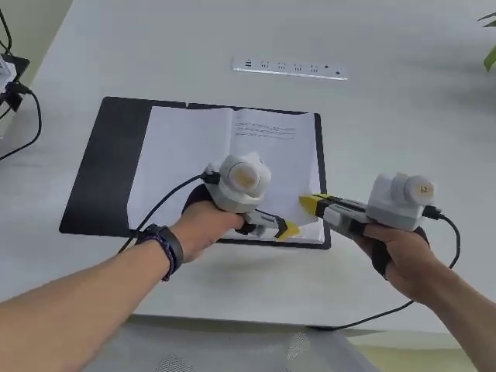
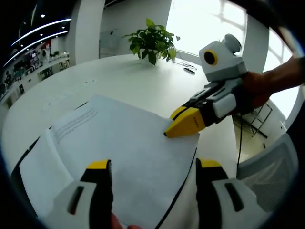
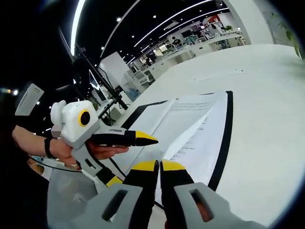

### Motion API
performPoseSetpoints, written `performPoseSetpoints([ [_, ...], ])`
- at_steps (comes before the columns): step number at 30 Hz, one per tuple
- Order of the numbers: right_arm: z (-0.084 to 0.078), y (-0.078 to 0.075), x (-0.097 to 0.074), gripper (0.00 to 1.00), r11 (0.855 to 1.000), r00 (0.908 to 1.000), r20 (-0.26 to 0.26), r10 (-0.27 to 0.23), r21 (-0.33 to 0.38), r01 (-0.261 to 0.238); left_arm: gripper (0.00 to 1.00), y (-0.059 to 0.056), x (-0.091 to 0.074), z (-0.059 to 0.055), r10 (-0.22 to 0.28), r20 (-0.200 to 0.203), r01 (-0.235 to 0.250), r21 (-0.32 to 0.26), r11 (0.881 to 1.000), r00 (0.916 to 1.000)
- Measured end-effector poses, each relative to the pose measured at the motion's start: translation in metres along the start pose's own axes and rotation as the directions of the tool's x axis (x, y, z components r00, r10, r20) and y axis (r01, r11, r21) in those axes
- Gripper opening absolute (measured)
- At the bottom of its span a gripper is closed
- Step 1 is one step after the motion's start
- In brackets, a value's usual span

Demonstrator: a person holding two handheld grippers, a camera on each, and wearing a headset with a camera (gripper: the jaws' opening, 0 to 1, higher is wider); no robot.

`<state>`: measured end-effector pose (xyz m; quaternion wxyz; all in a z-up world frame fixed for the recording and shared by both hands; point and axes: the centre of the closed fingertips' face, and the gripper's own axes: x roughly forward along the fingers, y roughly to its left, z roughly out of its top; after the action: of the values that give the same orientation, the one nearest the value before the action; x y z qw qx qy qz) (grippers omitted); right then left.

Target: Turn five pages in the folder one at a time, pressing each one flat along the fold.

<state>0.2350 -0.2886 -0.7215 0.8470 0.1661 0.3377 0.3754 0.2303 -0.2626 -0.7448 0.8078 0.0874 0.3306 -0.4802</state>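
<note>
Head view. White table (image 1: pixel 387 139), wide and mostly bare. The folder (image 1: pixel 101 170) lies open on it, black cover flat, white pages (image 1: pixel 194 155) spread, printed lines on the right-hand sheet. A power strip (image 1: pixel 288 68) sits beyond the folder; cables (image 1: pixel 31 116) run at the table's left edge. The left gripper (image 1: pixel 279 226) is over the folder's near right corner; the right gripper (image 1: pixel 310 203) is just beside it, tip at the pages' right edge.

Left gripper view. Own jaws spread wide, grasping nothing; the top sheet lies below and between them. The right gripper comes in from the right, its yellow tip against the sheet's edge; cannot tell if it nips the paper. A potted plant (image 2: pixel 152 43) stands at the table's far side, with bright windows (image 2: pixel 200 19) and a white column (image 2: pixel 88 28) behind. A mesh chair (image 2: pixel 271 162) is at lower right.

Right gripper view. Own jaws clenched tip to tip, pointing at the folder's near edge. The left gripper is seen side-on, jaws apart. Behind it: a dark ceiling with light strips (image 3: pixel 157 31) and distant desks (image 3: pixel 200 45).
</note>
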Motion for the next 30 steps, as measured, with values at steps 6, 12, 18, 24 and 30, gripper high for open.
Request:
performPoseSetpoints([
  [6, 0.006, 0.007, 0.003, 0.0, 1.0, 0.9999, 0.014, 0.003, -0.002, -0.003, 0.72, 0.011, -0.017, -0.002, 0.038, 0.022, -0.037, -0.032, 0.999, 0.999],
  [12, 0.007, 0.01, 0.004, 0.0, 1.0, 0.9995, 0.031, 0.001, 0.021, -0.002, 0.72, 0.018, -0.031, -0.005, 0.069, 0.035, -0.067, -0.048, 0.997, 0.997],
  [18, 0.012, 0.017, 0.007, 0.0, 1.0, 0.9992, 0.039, 0.006, 0.015, -0.006, 0.72, 0.029, -0.048, -0.008, 0.104, 0.05, -0.101, -0.065, 0.993, 0.9933],
  [24, 0.021, 0.024, 0.011, 0.0, 1.0, 0.9984, 0.056, 0.01, 0.008, -0.011, 0.72, 0.04, -0.064, -0.011, 0.133, 0.063, -0.128, -0.074, 0.989, 0.9891],
  [30, 0.025, 0.033, 0.018, 0.0, 1.0, 0.998, 0.061, 0.019, -0.002, -0.018, 0.72, 0.049, -0.078, -0.011, 0.156, 0.076, -0.15, -0.08, 0.985, 0.9848],
])
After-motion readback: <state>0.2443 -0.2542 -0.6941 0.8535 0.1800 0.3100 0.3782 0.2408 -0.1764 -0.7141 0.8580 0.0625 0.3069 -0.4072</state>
